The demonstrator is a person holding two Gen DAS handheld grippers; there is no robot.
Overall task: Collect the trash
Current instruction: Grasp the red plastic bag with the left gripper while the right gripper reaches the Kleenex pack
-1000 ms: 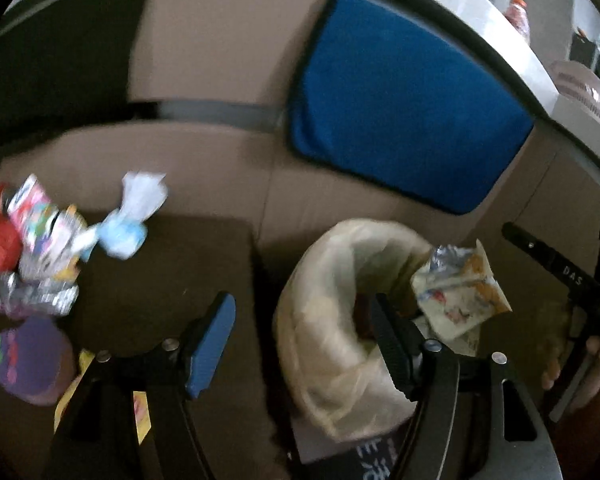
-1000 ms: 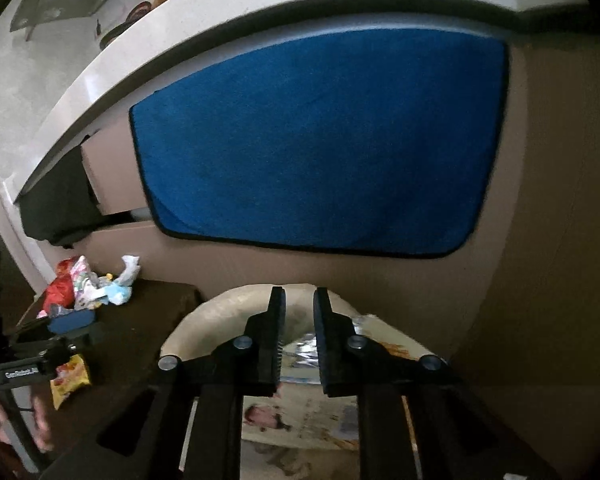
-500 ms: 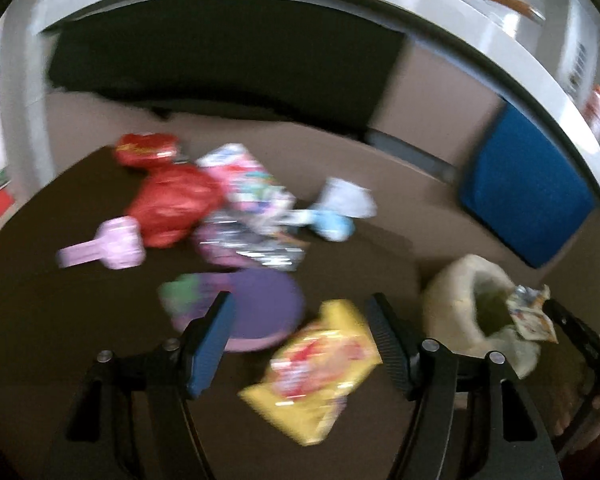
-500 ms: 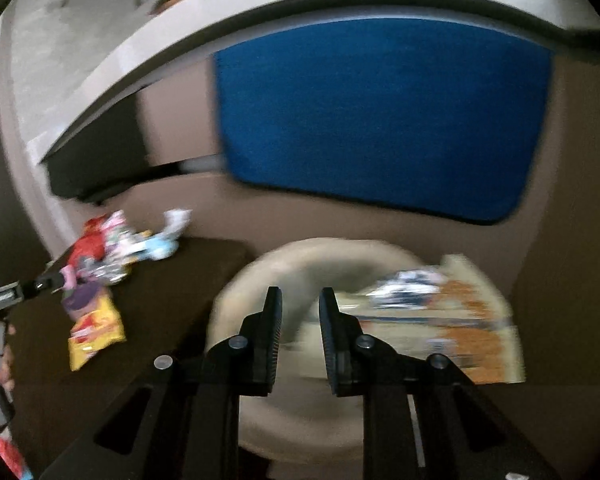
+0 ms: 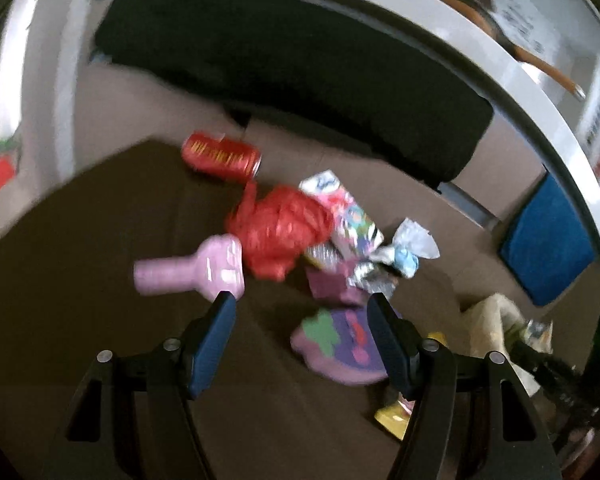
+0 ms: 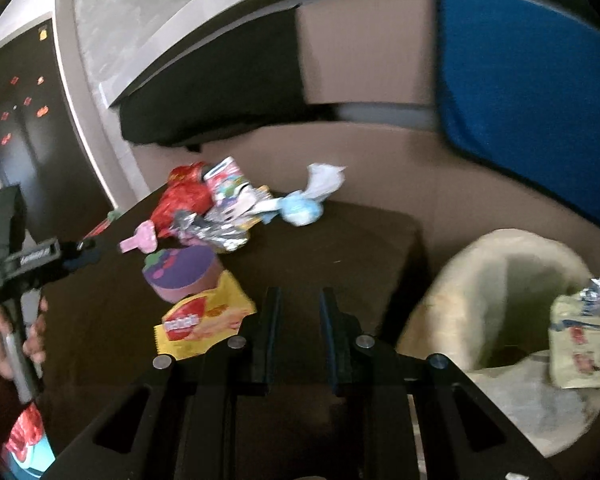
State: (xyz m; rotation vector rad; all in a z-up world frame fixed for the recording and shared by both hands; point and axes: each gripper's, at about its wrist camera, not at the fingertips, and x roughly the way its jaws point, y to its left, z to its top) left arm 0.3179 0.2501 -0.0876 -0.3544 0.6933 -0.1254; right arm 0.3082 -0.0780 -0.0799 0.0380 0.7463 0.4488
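**One wrapper in the bag, the pile still waiting**

My left tool [image 5: 300, 344] hangs over the dark counter [image 5: 80, 280] with its blue pads wide apart and nothing between them. My right tool [image 6: 296, 320] stands only narrowly parted, and it too is empty.

I take the trash bag [image 6: 452, 280] as my landmark; it gapes beside the counter's edge. One crinkled snack wrapper [image 6: 580, 340] rests on its rim, which I judge to be the only piece collected so far.

Everything else lies on the counter, away from the bag. Nearest it is the yellow snack packet [image 6: 204, 320], touching the purple tub [image 6: 180, 272]. Beyond those sit the silver foil wrapper [image 6: 216, 236], a pale blue and white wad [image 6: 304, 208], a colourful carton [image 5: 348, 216], a crumpled red bag [image 5: 280, 232], a pink bottle [image 5: 196, 272] and, farthest off, a red can [image 5: 220, 156].

So I reckon the job is barely begun.
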